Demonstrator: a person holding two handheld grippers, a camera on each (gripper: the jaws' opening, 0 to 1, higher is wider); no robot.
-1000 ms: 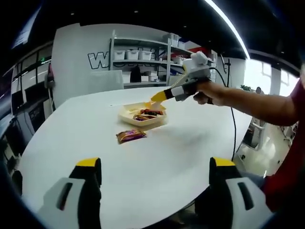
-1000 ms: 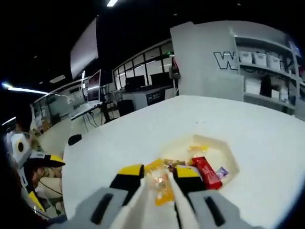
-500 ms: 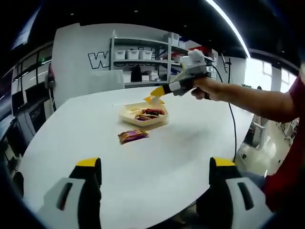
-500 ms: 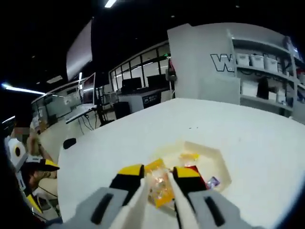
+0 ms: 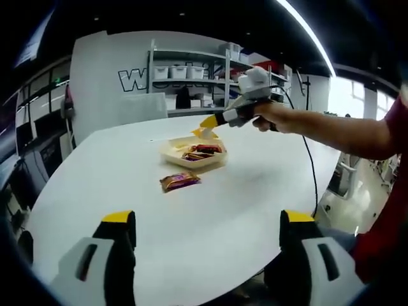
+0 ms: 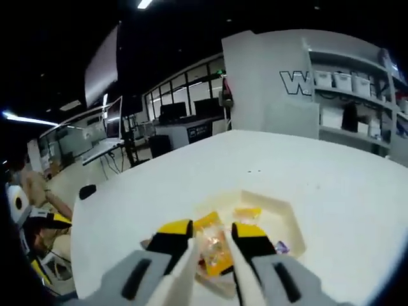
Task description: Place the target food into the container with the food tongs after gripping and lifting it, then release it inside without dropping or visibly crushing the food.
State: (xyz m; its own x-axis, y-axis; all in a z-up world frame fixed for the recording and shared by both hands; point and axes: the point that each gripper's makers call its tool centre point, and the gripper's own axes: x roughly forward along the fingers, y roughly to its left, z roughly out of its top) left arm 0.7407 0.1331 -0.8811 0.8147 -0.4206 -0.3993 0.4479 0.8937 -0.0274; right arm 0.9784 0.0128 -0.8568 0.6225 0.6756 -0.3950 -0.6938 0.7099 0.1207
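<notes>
My right gripper [image 6: 211,237] has matt grey plastic jaws with yellow-and-black tips. Between them sits a glossy, crinkled orange wrapper [image 6: 212,247]. Below it, the tray [image 6: 280,210] looks smooth, cream plastic. The table [image 5: 191,210] beneath my left gripper [image 5: 207,245] is smooth, matt white. A shiny foil packet [image 5: 178,181] lies on it.

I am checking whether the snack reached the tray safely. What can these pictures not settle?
- Right gripper view: the right hand-held gripper and its orange snack packet cover part of the tray.
- Left gripper view: the packet is too small to judge crushing.
- Left gripper view: the wrapper on the table is too small to read.
</notes>
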